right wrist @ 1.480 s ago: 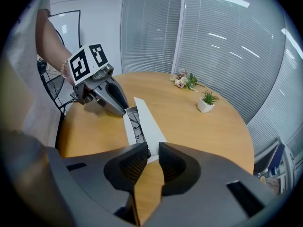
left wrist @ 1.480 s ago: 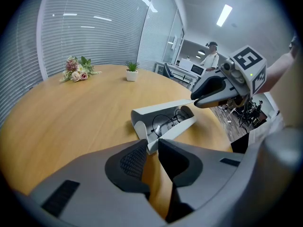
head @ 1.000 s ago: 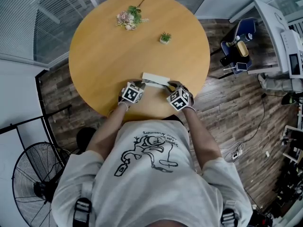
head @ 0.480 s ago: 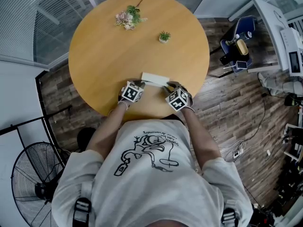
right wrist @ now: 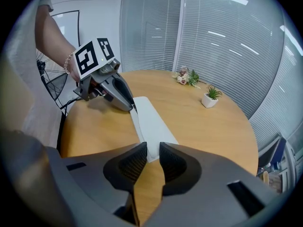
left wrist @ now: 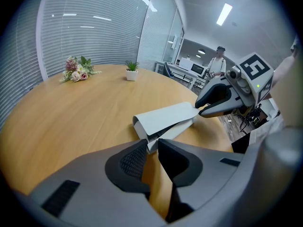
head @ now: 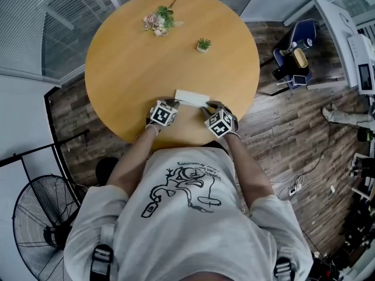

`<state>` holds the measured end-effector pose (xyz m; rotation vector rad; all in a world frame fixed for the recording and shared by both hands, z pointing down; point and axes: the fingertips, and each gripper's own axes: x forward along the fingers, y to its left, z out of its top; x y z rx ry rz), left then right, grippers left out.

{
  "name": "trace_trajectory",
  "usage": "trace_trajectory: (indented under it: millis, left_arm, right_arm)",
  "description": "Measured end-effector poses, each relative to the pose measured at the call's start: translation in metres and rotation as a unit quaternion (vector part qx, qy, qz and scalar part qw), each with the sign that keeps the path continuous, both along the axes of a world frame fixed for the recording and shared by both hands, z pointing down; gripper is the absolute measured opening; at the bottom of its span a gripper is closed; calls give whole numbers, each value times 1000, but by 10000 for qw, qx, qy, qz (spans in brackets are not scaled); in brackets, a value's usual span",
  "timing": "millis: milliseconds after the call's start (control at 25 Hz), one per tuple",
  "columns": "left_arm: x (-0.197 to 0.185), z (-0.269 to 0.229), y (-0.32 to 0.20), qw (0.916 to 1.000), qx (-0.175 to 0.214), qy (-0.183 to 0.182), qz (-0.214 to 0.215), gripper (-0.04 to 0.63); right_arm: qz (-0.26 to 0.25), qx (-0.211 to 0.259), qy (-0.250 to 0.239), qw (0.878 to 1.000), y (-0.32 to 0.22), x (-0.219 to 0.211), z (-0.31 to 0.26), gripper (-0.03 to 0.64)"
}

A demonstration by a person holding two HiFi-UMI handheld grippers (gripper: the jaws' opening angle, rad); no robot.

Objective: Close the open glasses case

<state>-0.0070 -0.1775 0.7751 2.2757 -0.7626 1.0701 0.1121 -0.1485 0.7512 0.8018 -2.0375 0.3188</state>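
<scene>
A pale grey glasses case (head: 192, 97) lies on the round wooden table (head: 129, 69) near its front edge. In the left gripper view the case (left wrist: 165, 119) has its lid slightly raised over the lower flap. My left gripper (left wrist: 152, 148) is shut on the case's left end, with the flap between its jaws. My right gripper (right wrist: 153, 156) is shut on the opposite end of the case (right wrist: 150, 122). In the head view the left gripper (head: 174, 104) and the right gripper (head: 208, 105) flank the case, one at each end.
A small bunch of flowers (head: 158, 22) and a little potted plant (head: 204, 46) sit at the table's far side. A standing fan (head: 41, 215) is on the floor at the left. Desks and equipment (head: 345, 40) stand to the right.
The right gripper has shifted very slightly left. Both grippers stay at the case's ends, and the case has not moved.
</scene>
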Motion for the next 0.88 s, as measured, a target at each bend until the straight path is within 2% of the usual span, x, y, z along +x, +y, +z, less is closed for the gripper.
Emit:
trace_trajectory:
  millis: [720, 880]
  left_arm:
    - [1, -2, 0, 10000, -56, -29, 34, 97]
    - [1, -1, 0, 9999, -71, 81, -104, 97]
  right_arm:
    - [172, -227, -30, 9996, 3, 2, 12, 48]
    - [192, -248, -45, 9995, 3, 1, 14, 43]
